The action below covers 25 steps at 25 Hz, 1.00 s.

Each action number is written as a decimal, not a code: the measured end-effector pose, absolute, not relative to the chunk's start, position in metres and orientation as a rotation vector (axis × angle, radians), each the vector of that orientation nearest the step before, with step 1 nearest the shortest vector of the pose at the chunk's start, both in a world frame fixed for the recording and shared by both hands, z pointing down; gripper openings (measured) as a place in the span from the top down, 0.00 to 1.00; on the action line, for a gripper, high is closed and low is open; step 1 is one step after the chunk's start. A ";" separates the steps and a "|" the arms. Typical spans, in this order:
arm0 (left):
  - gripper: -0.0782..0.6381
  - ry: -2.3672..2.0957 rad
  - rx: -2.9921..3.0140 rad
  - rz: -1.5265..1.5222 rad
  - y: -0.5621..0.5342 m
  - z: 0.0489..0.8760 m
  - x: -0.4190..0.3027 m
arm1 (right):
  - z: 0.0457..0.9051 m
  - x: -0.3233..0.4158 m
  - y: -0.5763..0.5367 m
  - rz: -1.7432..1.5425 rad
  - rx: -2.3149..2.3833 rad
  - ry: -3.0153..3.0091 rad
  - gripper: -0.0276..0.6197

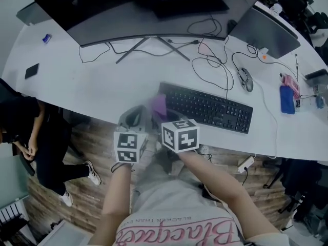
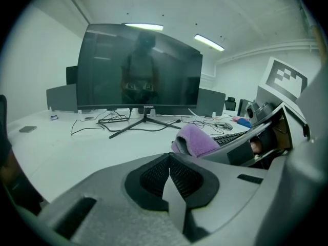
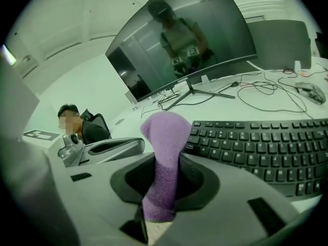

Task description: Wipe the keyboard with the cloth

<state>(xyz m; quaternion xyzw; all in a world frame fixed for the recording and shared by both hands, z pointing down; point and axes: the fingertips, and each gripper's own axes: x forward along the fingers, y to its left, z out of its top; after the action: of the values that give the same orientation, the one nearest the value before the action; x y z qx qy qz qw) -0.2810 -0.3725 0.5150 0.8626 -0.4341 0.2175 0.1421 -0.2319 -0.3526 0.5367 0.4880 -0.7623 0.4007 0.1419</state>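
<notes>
- The right gripper [image 3: 163, 181] has its jaws closed tight on a purple cloth [image 3: 163, 137].
- The cloth sticks up out of the jaws, and its top is folded over in a soft, round lump.
- The black keyboard [image 1: 210, 107] lies on the white bench [image 1: 92, 86], close to the near edge.
- In the head view the cloth is at the left end of the keyboard. I cannot tell if it touches the keys.
- The left gripper [image 2: 169, 181] has its jaws pressed together, and nothing is between them.
- The left gripper is just beside the right one, on its left, over the near edge of the bench.
- A big curved monitor [image 1: 128, 9] stands at the far side of the bench on thin metal legs. Its screen is dark.
- Black cables [image 1: 212, 68] lie in loops between the monitor and the keyboard.
- A mouse [image 1: 246, 79] lies to the far right of the keyboard.
- Further right are a blue thing [image 1: 287, 99] and a pink thing [image 1: 290, 82], just beside each other.
- A small flat dark thing [image 1: 32, 70] lies far off at the left end of the bench.
- A person in dark clothes [image 1: 36, 137] sits at the left, below the bench's edge.
</notes>
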 end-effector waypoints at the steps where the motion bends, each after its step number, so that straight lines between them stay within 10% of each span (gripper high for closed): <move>1: 0.88 -1.253 2.486 0.632 -0.373 0.516 -0.283 | 0.539 -0.236 -0.354 1.163 1.397 -2.201 0.81; 25: 0.88 -1.198 2.491 0.656 -0.373 0.529 -0.260 | 0.566 -0.219 -0.360 1.208 1.399 -2.111 0.81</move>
<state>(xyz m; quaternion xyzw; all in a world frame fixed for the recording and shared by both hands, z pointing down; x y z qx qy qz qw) -0.2598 -0.3730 0.5286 0.8669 -0.4169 0.2285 0.1500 -0.2186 -0.3599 0.5663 0.4915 -0.7419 0.4245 0.1670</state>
